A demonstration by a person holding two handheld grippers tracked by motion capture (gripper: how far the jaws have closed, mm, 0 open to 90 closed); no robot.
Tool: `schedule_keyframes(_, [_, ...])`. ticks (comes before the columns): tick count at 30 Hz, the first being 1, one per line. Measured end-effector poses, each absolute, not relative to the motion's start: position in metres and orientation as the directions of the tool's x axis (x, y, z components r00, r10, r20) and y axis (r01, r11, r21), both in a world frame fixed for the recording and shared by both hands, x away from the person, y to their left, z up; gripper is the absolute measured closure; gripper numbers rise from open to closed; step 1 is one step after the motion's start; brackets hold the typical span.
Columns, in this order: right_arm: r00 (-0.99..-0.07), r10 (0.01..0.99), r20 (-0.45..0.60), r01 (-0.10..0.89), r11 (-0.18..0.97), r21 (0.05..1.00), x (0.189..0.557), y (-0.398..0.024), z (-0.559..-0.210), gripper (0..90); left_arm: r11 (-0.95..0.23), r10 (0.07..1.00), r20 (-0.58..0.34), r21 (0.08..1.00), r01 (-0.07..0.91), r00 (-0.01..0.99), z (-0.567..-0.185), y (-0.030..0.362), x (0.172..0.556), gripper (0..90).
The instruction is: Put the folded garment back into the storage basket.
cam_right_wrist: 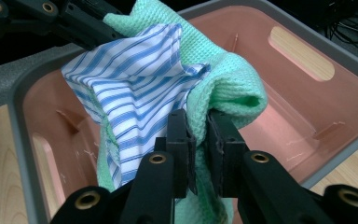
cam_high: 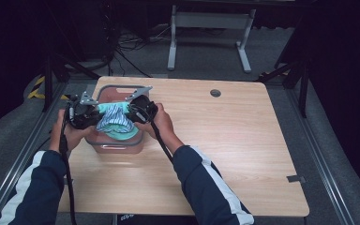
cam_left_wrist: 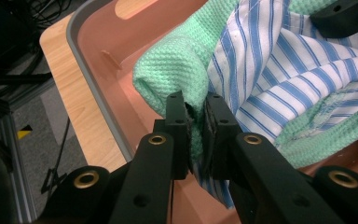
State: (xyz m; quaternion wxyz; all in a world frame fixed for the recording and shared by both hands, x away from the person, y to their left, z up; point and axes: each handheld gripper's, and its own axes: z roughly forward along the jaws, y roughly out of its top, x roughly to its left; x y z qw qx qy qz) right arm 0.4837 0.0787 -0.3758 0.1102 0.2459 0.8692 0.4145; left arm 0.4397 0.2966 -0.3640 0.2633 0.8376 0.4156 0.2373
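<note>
Both hand-held grippers, left [cam_left_wrist: 196, 122] and right [cam_right_wrist: 200, 135], pinch the soft, limp green-and-striped cloth bundle [cam_high: 115, 119] at nine and three o'clock above the pink bin [cam_high: 117, 143].

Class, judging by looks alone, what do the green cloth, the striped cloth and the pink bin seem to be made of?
Green cloth: likely cotton, matte waffle weave. Blue-and-white striped cloth: thin smooth woven fabric, stitched hem visible. Pink bin: seemingly moulded plastic, satin sheen, grey rim.
</note>
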Motion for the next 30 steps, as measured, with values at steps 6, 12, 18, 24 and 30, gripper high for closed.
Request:
schedule_keyframes(6, [-0.855,0.517,0.026,0.351,0.541,0.764,0.486,0.079,-0.383,78.8,-0.532,0.816,0.195,0.622,0.575,0.544,-0.368,0.296,0.443,81.6])
schedule_keyframes(12, [-0.854,0.519,0.030,0.358,0.546,0.757,0.487,0.080,-0.388,76.9,-0.529,0.822,0.200,0.617,0.583,0.534,-0.374,0.297,0.446,80.3])
schedule_keyframes(18, [-0.857,0.514,0.028,0.365,0.568,0.737,0.489,0.081,-0.395,73.8,-0.518,0.830,0.198,0.621,0.589,0.521,-0.380,0.298,0.447,75.0])
schedule_keyframes(24, [-0.855,0.518,0.023,0.362,0.565,0.742,0.487,0.076,-0.396,71.9,-0.496,0.840,0.187,0.644,0.582,0.509,-0.378,0.299,0.445,66.3])
schedule_keyframes(30, [-0.855,0.519,0.007,0.349,0.564,0.749,0.486,0.072,-0.393,69.3,-0.486,0.843,0.189,0.668,0.563,0.504,-0.374,0.293,0.439,61.7])
